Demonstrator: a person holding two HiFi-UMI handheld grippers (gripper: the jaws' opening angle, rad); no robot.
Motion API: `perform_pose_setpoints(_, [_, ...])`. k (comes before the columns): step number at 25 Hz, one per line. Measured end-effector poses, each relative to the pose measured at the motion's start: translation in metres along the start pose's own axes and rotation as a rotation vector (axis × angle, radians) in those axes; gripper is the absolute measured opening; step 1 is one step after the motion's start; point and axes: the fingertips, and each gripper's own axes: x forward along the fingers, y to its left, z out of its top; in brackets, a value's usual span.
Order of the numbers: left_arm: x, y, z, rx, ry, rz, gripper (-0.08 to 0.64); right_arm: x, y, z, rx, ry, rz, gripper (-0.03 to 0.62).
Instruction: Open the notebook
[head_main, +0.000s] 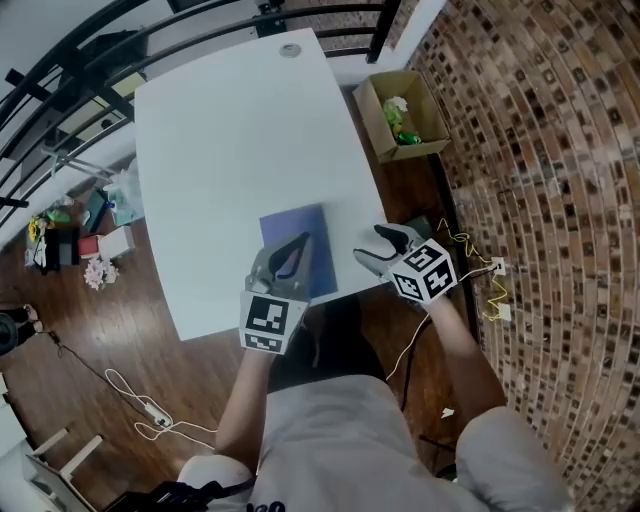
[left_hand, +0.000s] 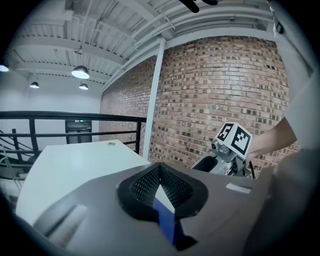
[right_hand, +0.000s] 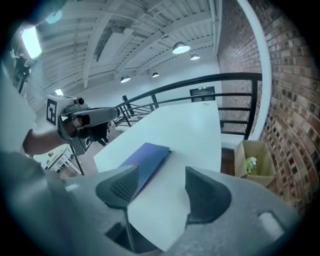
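A closed blue notebook (head_main: 300, 245) lies on the white table (head_main: 230, 140) near its front edge. My left gripper (head_main: 300, 243) hangs over the notebook's near half, jaws shut with nothing between them. In the left gripper view the pads (left_hand: 145, 187) meet and a strip of the blue notebook (left_hand: 167, 222) shows below them. My right gripper (head_main: 372, 243) stands open beside the notebook's right edge, over the table's right rim. In the right gripper view the notebook (right_hand: 147, 157) lies ahead and to the left of the open right gripper (right_hand: 162, 185), apart from it, with the left gripper (right_hand: 85, 120) beyond.
An open cardboard box (head_main: 403, 115) with small items stands on the wooden floor right of the table. A black railing (head_main: 90, 60) runs behind the table. Cables (head_main: 490, 290) lie on the floor at the right, clutter (head_main: 90, 235) at the left.
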Motion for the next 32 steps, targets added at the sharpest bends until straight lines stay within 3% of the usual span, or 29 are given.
perform_pose_setpoints(6, [-0.003, 0.003, -0.028, -0.028, 0.048, 0.028, 0.017, 0.038, 0.009, -0.001, 0.101, 0.02, 0.088, 0.272])
perform_pose_setpoints(12, [-0.012, 0.011, -0.044, -0.063, 0.071, 0.062, 0.017, 0.074, 0.028, -0.005, 0.143, 0.068, 0.148, 0.265])
perform_pose_setpoints(23, [-0.026, 0.025, -0.059, -0.098, 0.081, 0.112, 0.017, 0.1, 0.039, -0.011, 0.158, 0.125, 0.159, 0.235])
perform_pose_setpoints(32, [-0.04, 0.029, -0.07, -0.098, 0.095, 0.115, 0.017, 0.086, 0.043, 0.004, 0.205, 0.072, 0.17, 0.173])
